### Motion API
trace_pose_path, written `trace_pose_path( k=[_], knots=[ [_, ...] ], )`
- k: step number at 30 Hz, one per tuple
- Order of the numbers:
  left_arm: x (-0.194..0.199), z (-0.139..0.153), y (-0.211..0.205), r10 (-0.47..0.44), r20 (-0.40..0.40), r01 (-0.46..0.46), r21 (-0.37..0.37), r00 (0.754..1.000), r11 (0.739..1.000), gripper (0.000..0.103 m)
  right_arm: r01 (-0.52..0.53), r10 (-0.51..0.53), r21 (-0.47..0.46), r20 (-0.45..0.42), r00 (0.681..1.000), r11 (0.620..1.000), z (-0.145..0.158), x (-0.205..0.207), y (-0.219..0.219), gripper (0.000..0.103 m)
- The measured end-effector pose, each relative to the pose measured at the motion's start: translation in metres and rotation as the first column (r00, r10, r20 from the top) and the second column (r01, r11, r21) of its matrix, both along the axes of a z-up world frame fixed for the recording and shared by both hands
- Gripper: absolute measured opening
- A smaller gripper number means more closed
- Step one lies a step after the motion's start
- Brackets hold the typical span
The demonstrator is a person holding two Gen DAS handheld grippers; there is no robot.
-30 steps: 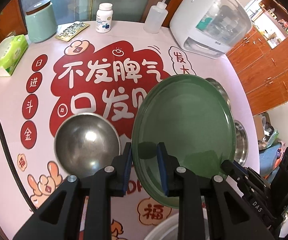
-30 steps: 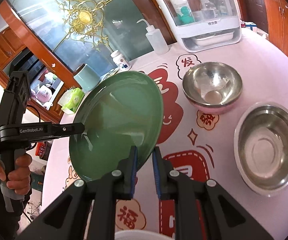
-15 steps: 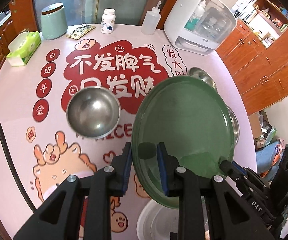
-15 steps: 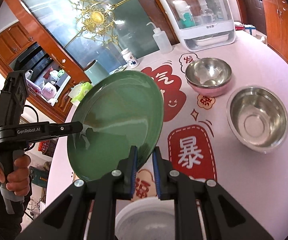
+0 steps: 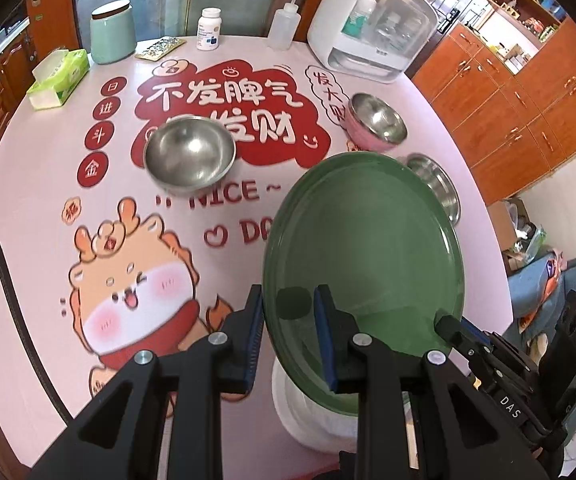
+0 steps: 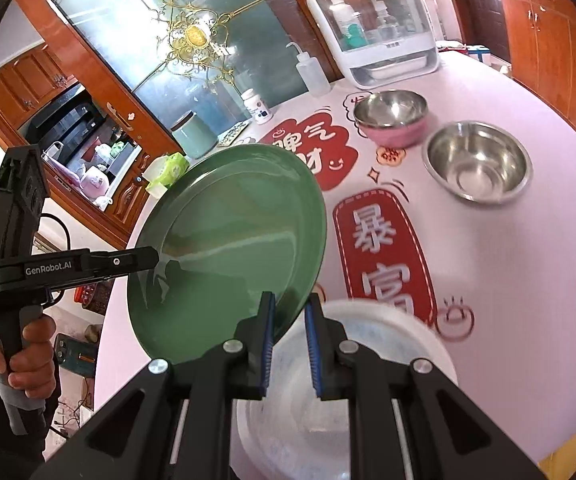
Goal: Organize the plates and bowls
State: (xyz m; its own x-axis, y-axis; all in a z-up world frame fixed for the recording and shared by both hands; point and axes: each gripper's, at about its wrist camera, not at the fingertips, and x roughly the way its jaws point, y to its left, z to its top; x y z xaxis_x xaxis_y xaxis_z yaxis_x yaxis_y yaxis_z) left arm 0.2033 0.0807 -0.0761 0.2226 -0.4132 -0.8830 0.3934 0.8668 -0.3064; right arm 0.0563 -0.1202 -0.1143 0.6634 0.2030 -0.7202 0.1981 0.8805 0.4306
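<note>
Both grippers [image 5: 288, 312] [image 6: 290, 320] are matte black with blue ribbed pads [image 6: 267, 344], silver screws, white "GenRobot.AI" lettering; bare hand [image 6: 27, 360], dark sleeve.

Bright, even daylight in both views. Strong fisheye bend and black vignette at edges, esp. corners. Glare streak on green plate [image 6: 223, 248]. White plate [image 6: 368, 380] at 6 o'clock motion-blurred. Shadows soft.

Two plates [image 5: 364, 240] [image 6: 352, 384], three bowls [image 5: 189, 156] [image 5: 376, 120] [image 6: 478, 162].
</note>
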Motion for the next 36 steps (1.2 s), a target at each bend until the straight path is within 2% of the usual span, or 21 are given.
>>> trace_pose_path(
  k=[10,21,28,36],
  knots=[
    [-0.047,-0.001,0.016,-0.03,0.006,0.031,-0.03,1.0,0.999,0.023,0.022,-0.022,-0.023,-0.008,1.0,0.999,-0.001,-0.048,0.018,0.015],
    [-0.084,-0.02,0.012,-0.07,-0.015,0.069,-0.042,0.997,0.997,0.023,0.05,-0.052,-0.047,-0.035,0.998,0.998,-0.011,-0.088,0.02,0.014],
    [-0.101,-0.04,0.0,-0.107,-0.06,0.107,-0.008,0.992,0.994,0.023,0.058,-0.063,-0.065,-0.081,0.995,0.996,-0.022,-0.103,0.016,0.015],
    [-0.111,-0.066,-0.013,-0.129,-0.12,0.134,0.036,0.984,0.99,0.023,0.062,-0.067,-0.043,-0.134,0.989,0.997,-0.046,-0.107,0.003,0.015]
  ],
)
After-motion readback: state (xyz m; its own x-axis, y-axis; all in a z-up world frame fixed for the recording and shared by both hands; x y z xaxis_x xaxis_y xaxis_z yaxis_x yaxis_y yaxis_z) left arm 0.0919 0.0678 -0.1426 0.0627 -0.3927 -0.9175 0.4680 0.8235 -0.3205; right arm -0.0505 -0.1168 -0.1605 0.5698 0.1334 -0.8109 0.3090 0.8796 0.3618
